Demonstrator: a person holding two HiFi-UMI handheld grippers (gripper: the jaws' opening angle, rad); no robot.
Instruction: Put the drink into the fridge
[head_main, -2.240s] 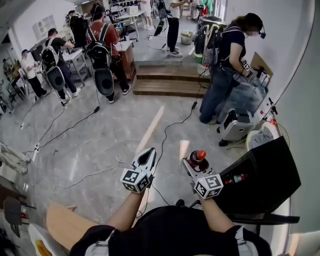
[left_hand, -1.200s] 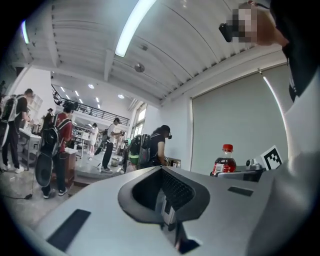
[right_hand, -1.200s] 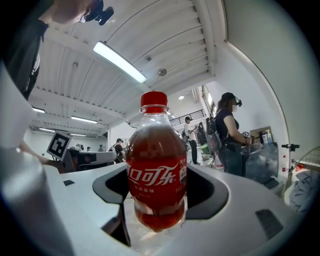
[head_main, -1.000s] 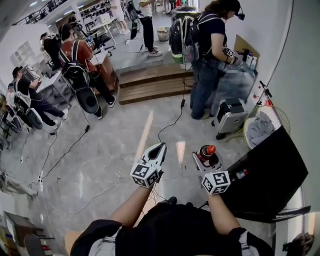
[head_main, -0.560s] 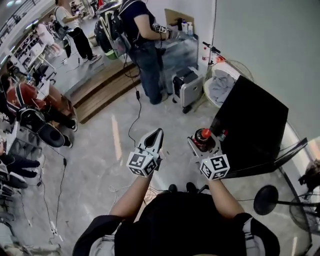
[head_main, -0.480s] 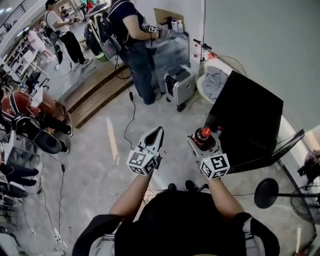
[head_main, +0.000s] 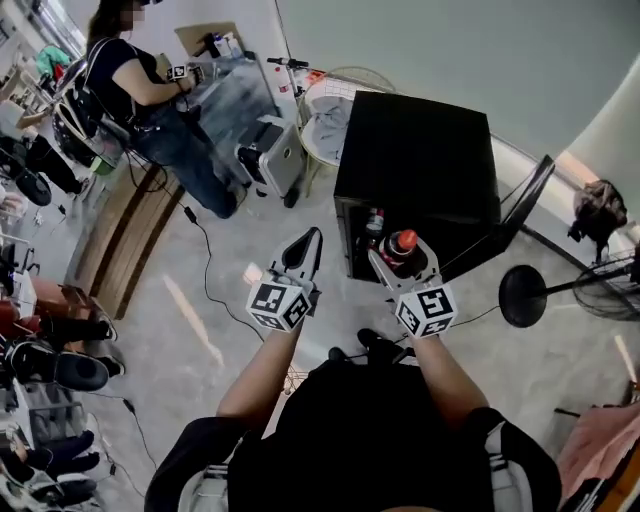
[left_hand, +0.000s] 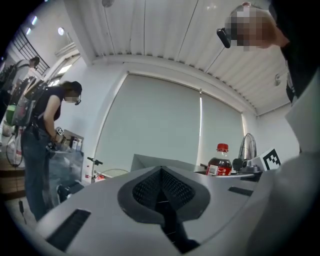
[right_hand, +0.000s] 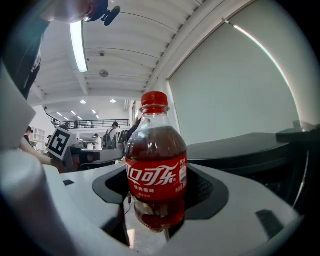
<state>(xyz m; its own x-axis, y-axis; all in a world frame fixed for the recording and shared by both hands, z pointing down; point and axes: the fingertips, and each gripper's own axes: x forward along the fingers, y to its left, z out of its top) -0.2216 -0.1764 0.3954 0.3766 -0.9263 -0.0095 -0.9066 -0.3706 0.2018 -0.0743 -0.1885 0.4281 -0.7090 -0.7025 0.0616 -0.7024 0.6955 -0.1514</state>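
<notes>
I'm holding the small clear plastic cola bottle with red cap and red label (right_hand: 156, 167) upright in my right gripper (head_main: 400, 262), jaws clamped on its lower body, under the label. My left gripper (head_main: 310, 240) hangs just beside it, jaws pressed together on nothing. The squat black fridge (head_main: 420, 150) stands right ahead on the floor, its door (head_main: 522, 205) swung open to the right. The cola bottle is in front of the dark opening, not yet inside.

So the job now, as I judge it, is the carry-in. The grip sits low and the bottle is top-heavy, so I want a slow, level move with no wrist roll. I need to come down first, then go straight in under the top edge. There's another red-labelled bottle (head_main: 375, 221) at the left of the opening, so I aim right of it and stay off the door. The inside is too dark to read, so I feel for the base landing flat before I part the jaws, then back straight out
</notes>
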